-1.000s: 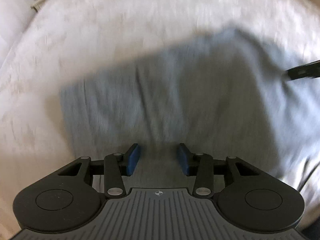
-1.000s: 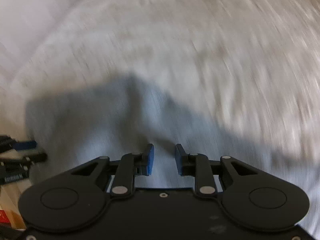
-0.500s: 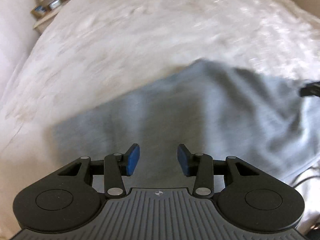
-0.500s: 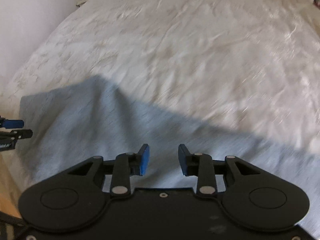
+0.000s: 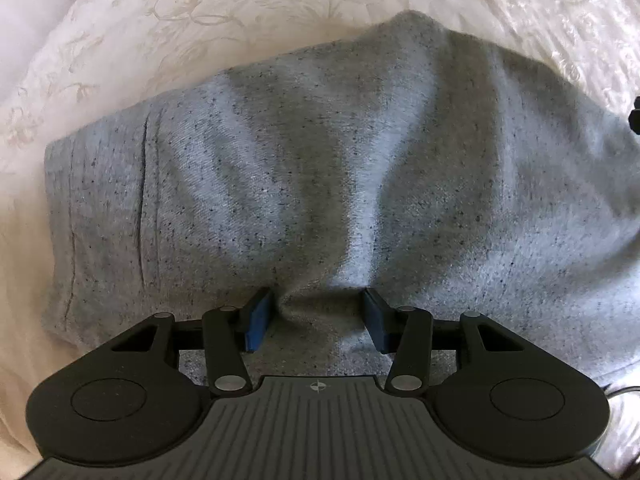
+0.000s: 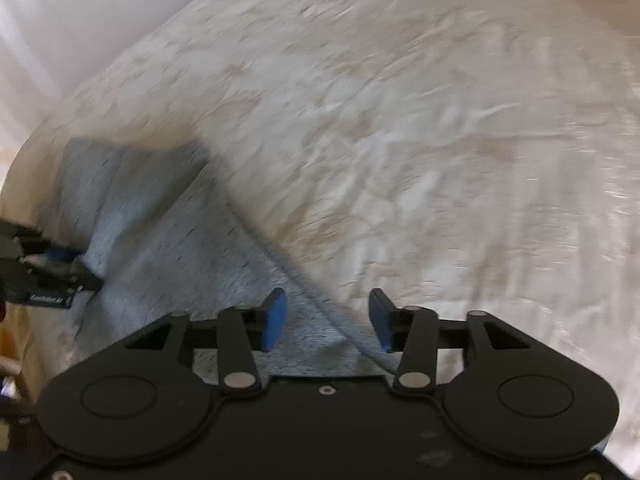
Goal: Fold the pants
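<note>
cream bedspread (image 5: 240, 12) under grey pants (image 5: 320, 160)

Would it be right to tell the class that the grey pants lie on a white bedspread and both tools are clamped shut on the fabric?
Not quite. The grey pants do lie on the white bedspread, but neither tool is shut. The left wrist view shows the left tool open over a bunched ridge of fabric; the right wrist view shows the right tool open too.

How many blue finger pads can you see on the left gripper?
2: one blue pad left of a bunched ridge in the gray pants, the other pad right of it.
</note>
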The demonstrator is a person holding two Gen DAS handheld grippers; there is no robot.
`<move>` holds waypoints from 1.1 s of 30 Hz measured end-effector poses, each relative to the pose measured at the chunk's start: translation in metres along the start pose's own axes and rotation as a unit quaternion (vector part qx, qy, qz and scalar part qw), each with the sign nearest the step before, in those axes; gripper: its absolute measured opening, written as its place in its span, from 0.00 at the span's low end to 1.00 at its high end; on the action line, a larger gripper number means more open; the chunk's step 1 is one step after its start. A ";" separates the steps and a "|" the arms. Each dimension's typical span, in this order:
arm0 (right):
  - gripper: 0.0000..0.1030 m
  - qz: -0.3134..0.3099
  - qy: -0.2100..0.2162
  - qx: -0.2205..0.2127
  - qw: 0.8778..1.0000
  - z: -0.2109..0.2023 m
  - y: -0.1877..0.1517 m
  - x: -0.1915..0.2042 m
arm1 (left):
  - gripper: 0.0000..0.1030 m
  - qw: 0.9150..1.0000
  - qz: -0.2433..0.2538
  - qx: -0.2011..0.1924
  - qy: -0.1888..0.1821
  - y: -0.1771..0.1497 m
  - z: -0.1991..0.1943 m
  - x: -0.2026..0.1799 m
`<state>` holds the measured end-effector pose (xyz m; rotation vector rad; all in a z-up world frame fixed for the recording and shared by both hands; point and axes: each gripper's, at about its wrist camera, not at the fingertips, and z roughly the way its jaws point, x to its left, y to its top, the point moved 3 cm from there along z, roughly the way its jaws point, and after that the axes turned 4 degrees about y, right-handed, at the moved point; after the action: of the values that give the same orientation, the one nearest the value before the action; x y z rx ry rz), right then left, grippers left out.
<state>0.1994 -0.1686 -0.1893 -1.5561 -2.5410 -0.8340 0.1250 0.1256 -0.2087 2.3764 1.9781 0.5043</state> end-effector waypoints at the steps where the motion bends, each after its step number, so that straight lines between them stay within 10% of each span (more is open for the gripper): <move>1: 0.57 -0.003 0.007 0.007 1.000 0.008 0.001 0.001 | 0.46 1.000 -0.005 0.002 0.003 0.000 0.001 -0.001; 4: 0.59 -0.006 0.016 0.031 0.999 0.025 0.001 -0.002 | 0.46 1.000 -0.018 0.007 0.003 0.003 0.000 -0.006; 5: 0.46 -0.005 0.022 0.039 0.999 0.030 0.000 -0.004 | 0.46 1.000 -0.019 0.008 0.002 0.004 0.002 -0.006; 6: 0.05 -0.002 0.032 0.048 0.998 0.034 0.000 -0.004 | 0.46 1.000 -0.019 0.008 0.002 0.002 0.000 -0.006; 10: 0.02 -0.054 -0.001 0.039 0.998 0.030 0.007 0.008 | 0.46 1.000 -0.020 0.007 -0.005 0.004 -0.003 0.000; 21: 0.25 0.111 -0.046 -0.056 0.991 -0.014 -0.008 -0.012 | 0.46 0.997 0.014 -0.068 -0.042 0.029 -0.047 -0.025; 33: 0.18 0.214 -0.164 0.008 0.963 -0.047 -0.161 -0.001 | 0.48 0.985 0.141 -0.080 -0.061 0.046 -0.004 -0.088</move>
<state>0.0535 -0.2473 -0.2170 -2.2849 -2.2367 -0.5369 0.1551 0.0307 -0.2166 2.5290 1.4995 0.4878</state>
